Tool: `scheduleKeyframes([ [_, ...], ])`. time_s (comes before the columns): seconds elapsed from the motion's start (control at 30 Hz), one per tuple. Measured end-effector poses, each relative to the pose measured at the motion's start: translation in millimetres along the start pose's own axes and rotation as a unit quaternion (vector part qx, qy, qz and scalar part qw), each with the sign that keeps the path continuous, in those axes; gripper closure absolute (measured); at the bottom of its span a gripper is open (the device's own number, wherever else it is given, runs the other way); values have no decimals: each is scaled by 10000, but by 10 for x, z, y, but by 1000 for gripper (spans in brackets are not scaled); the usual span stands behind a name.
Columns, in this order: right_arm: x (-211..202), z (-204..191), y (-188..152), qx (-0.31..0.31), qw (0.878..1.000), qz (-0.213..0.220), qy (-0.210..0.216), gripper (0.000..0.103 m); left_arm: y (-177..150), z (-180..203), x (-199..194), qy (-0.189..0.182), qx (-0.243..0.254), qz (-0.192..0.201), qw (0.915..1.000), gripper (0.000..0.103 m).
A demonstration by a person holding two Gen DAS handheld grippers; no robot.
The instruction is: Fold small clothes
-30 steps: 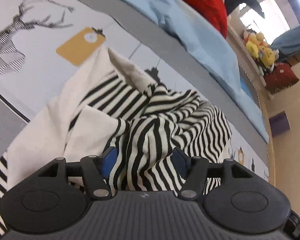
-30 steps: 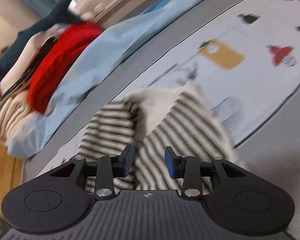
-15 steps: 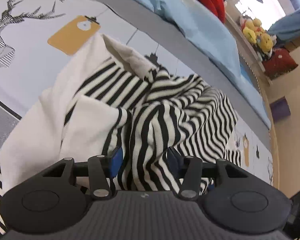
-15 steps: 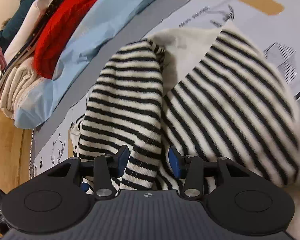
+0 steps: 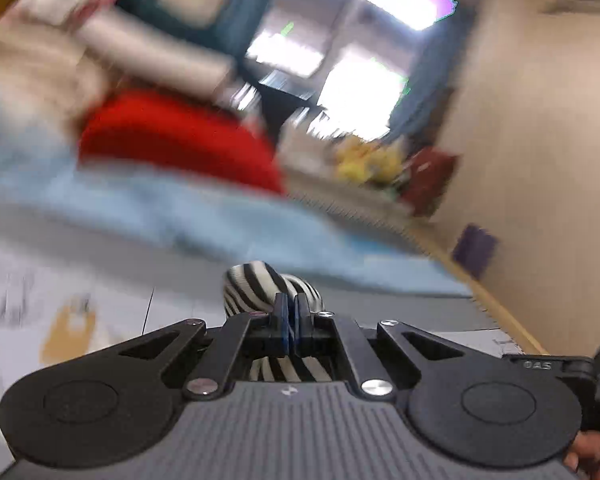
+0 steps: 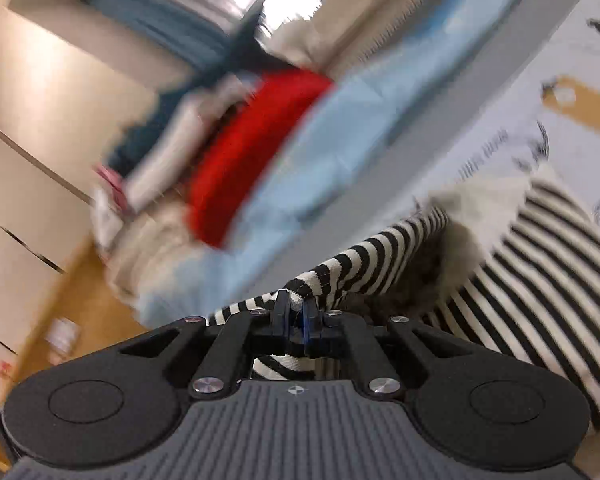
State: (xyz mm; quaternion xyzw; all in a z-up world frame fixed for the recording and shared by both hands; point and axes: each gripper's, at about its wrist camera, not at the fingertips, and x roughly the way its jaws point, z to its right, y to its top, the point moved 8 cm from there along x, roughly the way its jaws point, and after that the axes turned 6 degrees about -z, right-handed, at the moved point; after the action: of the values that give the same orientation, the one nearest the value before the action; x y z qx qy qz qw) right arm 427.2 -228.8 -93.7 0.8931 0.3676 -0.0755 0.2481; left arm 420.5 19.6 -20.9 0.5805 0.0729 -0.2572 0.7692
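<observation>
In the left wrist view, most of the picture is blurry. At the far left lies a white printed cloth (image 5: 80,300) with a tan tag shape on it. Above it runs a light blue blanket (image 5: 180,216), and on top of that sits a red cloth (image 5: 180,140). A bright window (image 5: 360,60) is at the upper middle. To the right of the middle are yellow toys (image 5: 364,160), and a purple box (image 5: 476,248) stands by the wall on the right. At the bottom middle, the left gripper (image 5: 291,320) has its two blue fingers pressed together on a fold of the striped shirt (image 5: 260,284). A roll of the black and white fabric bulges up just past the fingertips.

In the right wrist view, a wooden floor and pale cupboard doors fill the left side. The red cloth (image 6: 256,144) and the blue blanket (image 6: 340,152) run up through the middle. At the bottom middle, the right gripper (image 6: 296,316) is closing its fingers on an edge of the striped shirt (image 6: 540,280), and the edge sits pinched between them. The shirt stretches from there to the right side of the frame, with its cream inside showing in the middle. The printed cloth (image 6: 572,60) is at the upper right, under the shirt.
</observation>
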Motion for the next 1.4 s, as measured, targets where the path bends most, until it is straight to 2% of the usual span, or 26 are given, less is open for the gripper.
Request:
scheduleKeyframes([
  [0.03,-79,35,8,134,9999,31,41,98,6,59,-53,-157,71,18,9999,103],
  [0.07,-155,124,-3,352,9994,-9,-19,98,-27,116,-76,-456,80,-145,9988,103],
  [0.1,-190,222,-25,503,9985,-118,-175,98,-92,158,-60,-710,87,-434,9965,103],
  [0.17,-249,517,-151,794,9921,-551,-799,98,-299,226,-14,-978,252,-1109,9887,103],
  [0.2,-275,655,-236,837,9862,-815,-1173,98,-404,234,15,-1010,308,-1426,9841,103],
  [0.27,-302,944,-507,558,9581,-1740,-2207,97,-608,157,109,-932,148,-2041,9744,102],
  [0.33,-370,1134,-655,521,9377,-2095,-2722,97,-741,-88,216,-524,-441,-2434,9675,101],
  [0.4,-409,1181,-659,637,9340,-2101,-2820,92,-864,-393,332,-257,-1404,-2772,9502,95],
  [0.47,-466,1127,-547,515,9408,-1826,-2810,90,-973,-658,445,-29,-2217,-2933,9300,91],
  [0.5,-490,1075,-480,416,9460,-1634,-2767,90,-1019,-730,484,79,-2425,-2968,9236,91],
  [0.53,-508,1023,-411,302,9503,-1461,-2732,84,-1056,-765,507,115,-2520,-2989,9203,91],
  [0.57,-513,980,-342,212,9538,-1325,-2690,76,-1076,-785,560,107,-2627,-3039,9157,91],
  [0.63,-484,919,-230,52,9584,-1150,-2611,68,-1136,-769,618,59,-2881,-3098,9061,91],
  [0.67,-467,920,-197,45,9601,-1104,-2568,68,-1139,-749,673,22,-3045,-3104,9005,91],
  [0.7,-449,910,-183,95,9632,-1057,-2471,68,-1159,-738,683,-3,-3149,-3121,8964,89],
  [0.77,-338,878,-140,335,9685,-1091,-2214,68,-1217,-709,748,40,-3263,-3161,8908,77],
  [0.8,-269,881,-148,508,9701,-1154,-2073,66,-1231,-691,777,87,-3266,-3179,8900,71],
  [0.87,-110,922,-219,827,9689,-1315,-1928,56,-1294,-638,854,129,-3242,-3260,8879,70],
  [0.93,-2,930,-267,935,9657,-1461,-1931,52,-1345,-634,918,158,-3282,-3323,8841,65],
  [1.13,245,929,-327,924,9585,-1674,-2113,47,-1478,-641,1068,467,-3244,-3486,8781,65],
  [1.23,301,929,-362,833,9561,-1770,-2184,47,-1493,-606,1106,607,-2961,-3578,8835,68],
  [1.27,383,905,-360,774,9552,-1809,-2212,48,-1491,-594,1115,650,-2820,-3605,8867,80],
  [1.3,406,886,-372,641,9538,-1855,-2275,51,-1478,-588,1116,689,-2723,-3597,8898,89],
  [1.33,405,881,-371,531,9537,-1833,-2325,70,-1450,-594,1109,732,-2634,-3556,8938,100],
  [1.37,415,873,-357,490,9547,-1783,-2333,94,-1386,-605,1093,749,-2554,-3433,9007,101],
  [1.4,408,859,-326,515,9579,-1683,-2270,99,-1298,-617,1075,719,-2512,-3240,9093,102],
])
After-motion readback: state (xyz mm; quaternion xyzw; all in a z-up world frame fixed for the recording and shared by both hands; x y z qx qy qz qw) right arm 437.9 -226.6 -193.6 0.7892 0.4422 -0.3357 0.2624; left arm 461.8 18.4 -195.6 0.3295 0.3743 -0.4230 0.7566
